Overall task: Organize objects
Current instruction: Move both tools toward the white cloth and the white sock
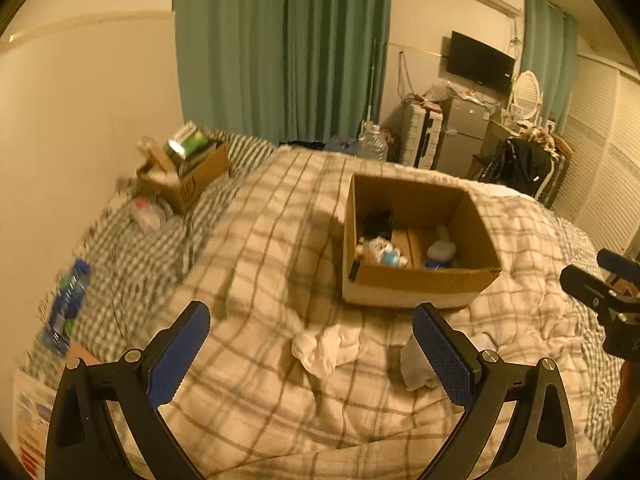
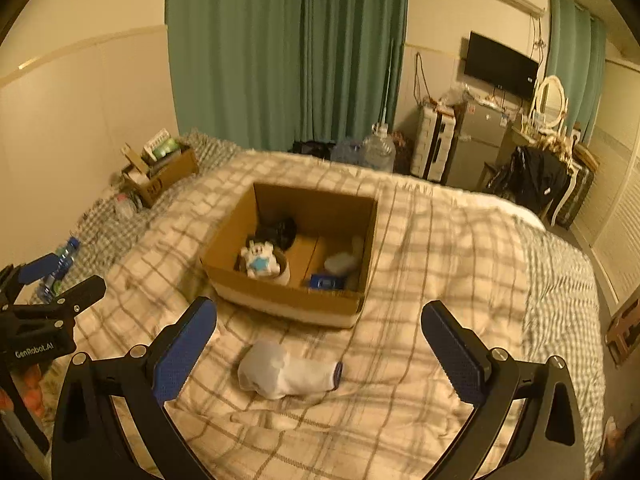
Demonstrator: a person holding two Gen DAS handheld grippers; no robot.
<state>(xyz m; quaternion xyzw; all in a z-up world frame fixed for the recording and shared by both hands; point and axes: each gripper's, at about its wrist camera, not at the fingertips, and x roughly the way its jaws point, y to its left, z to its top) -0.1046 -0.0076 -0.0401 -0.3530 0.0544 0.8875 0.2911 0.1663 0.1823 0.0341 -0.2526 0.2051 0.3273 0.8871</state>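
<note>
2 grippers, both spread wide, nothing held between the blue pads. Left gripper [image 1: 310, 350] low over the plaid blanket [image 1: 260, 248], on the near side of the open cardboard box [image 1: 416, 284]; crumpled white cloth [image 1: 324, 348] on the blanket between its fingers, short of the box; part of a white sock [image 1: 416, 364] just behind its right finger [image 1: 444, 352]. Right gripper [image 2: 318, 350] likewise on the near side of the box [image 2: 288, 300], framing that white sock [image 2: 288, 374] with a dark cuff, flat on the blanket [image 2: 440, 240] and just short of the box's front wall. Inside the box: small white and blue toy figure [image 2: 259, 261] at the left, dark bundle [image 2: 278, 232] behind it, pale rounded thing [image 2: 340, 262] and blue item [image 2: 326, 281] toward the right. Left of the box, well apart, near the wall: smaller cardboard box [image 2: 160, 180] crammed with packets, then a blue-capped water bottle [image 2: 58, 270] lying on the checked sheet. Beyond the box, past the bed's far edge: green curtain [image 2: 280, 52], large clear water jug [image 2: 378, 150], small grey fridge [image 2: 476, 140], wall television [image 2: 500, 64].
</note>
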